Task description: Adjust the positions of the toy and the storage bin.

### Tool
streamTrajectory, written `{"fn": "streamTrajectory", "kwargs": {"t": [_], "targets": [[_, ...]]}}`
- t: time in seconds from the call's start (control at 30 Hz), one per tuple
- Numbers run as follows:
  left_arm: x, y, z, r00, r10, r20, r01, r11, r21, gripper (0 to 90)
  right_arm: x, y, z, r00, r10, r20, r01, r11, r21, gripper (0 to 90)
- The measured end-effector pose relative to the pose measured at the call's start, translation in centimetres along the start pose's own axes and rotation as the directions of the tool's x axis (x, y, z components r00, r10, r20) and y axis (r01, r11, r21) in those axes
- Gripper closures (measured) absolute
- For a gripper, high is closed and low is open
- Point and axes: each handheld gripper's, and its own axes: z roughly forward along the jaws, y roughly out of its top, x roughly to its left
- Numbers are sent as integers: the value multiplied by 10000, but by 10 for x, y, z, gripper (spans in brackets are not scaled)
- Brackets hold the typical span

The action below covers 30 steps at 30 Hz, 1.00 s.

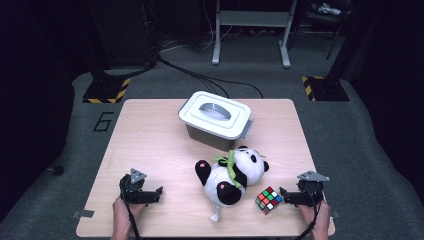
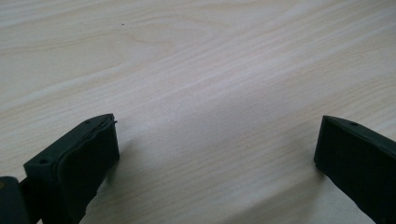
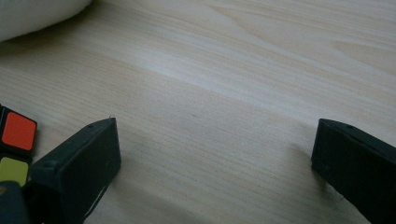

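Note:
A plush panda (image 1: pixel 232 175) lies on its back in the middle of the wooden table (image 1: pixel 150 145), with a green ribbon at its neck. A colourful puzzle cube (image 1: pixel 268 200) rests just right of it; its edge also shows as the cube (image 3: pixel 14 140) in the right gripper view. My right gripper (image 1: pixel 291 197) sits low on the table right of the cube, jaws wide apart and nothing between them. My left gripper (image 1: pixel 150 195) rests at the front left, open over bare wood. A white lidded box (image 1: pixel 216 119) stands behind the panda.
The box lid has a recessed handle and a side latch. Beyond the table, on the grey floor, are black cables (image 1: pixel 200 75), a metal stand (image 1: pixel 250 30) and hazard-striped bases (image 1: pixel 106 90). A white plush edge (image 3: pixel 37 14) lies at the top left of the right gripper view.

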Motion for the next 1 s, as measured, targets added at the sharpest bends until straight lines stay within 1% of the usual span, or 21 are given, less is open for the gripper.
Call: {"fn": "streamTrajectory", "kwargs": {"t": [0.07,0.1,0.13,0.2,0.27,0.3,0.33,0.37,0.43,0.47,0.53,0.63,0.7,0.9,1.0], "targets": [[-1,1,-2,9998,39,178,-42,9998,197,0,0,0,0,10000,-2,-1,2,10000,1,4],[-2,2,-3,9996,-44,269,39,9998,192,0,0,0,0,10000,1,-1,-1,10000,-3,4],[-5,4,-6,9994,37,331,-44,9997,219,0,0,0,0,10000,-2,0,2,10000,-2,4],[-5,6,-8,9991,105,405,-114,9997,231,0,0,0,0,10000,-1,-1,1,10000,-2,4],[-9,9,-11,9987,108,491,-115,9999,127,0,0,0,0,10000,-3,-1,3,10000,0,4],[-10,12,-14,9979,186,624,-197,9997,169,1,0,0,0,10000,-3,-2,3,10000,-3,4],[-14,16,-17,9967,164,799,-173,9998,100,1,0,0,0,10000,-2,-3,2,10000,-3,4],[-14,16,-17,9967,164,799,-173,9998,100,1,0,0,0,10000,-2,-3,2,10000,-3,4],[-18,22,-20,9949,434,910,-436,9990,2,1,0,0,0,10000,-28,-2,28,10000,-9,5],[-21,25,-21,9940,445,999,-441,9990,-64,0,0,0,0,10000,-3,-2,2,10000,-3,5],[-26,30,-24,9923,631,1070,-611,9979,-213,0,0,0,0,10000,-3,-2,3,10000,-3,4],[-32,36,-25,9886,738,1314,-708,9971,-271,0,0,0,0,10000,-3,-2,3,10000,-3,4],[-36,38,-26,9867,741,1445,-694,9969,-371,0,0,0,0,10000,-1,-3,1,10000,-1,4],[-51,46,-28,9757,951,1972,-888,9952,-407,0,0,0,0,10000,-2,-2,2,10000,-5,4],[-60,50,-31,9695,1162,2156,-1074,9928,-522,0,0,0,0,10000,-2,-1,2,10000,-4,4]]}}
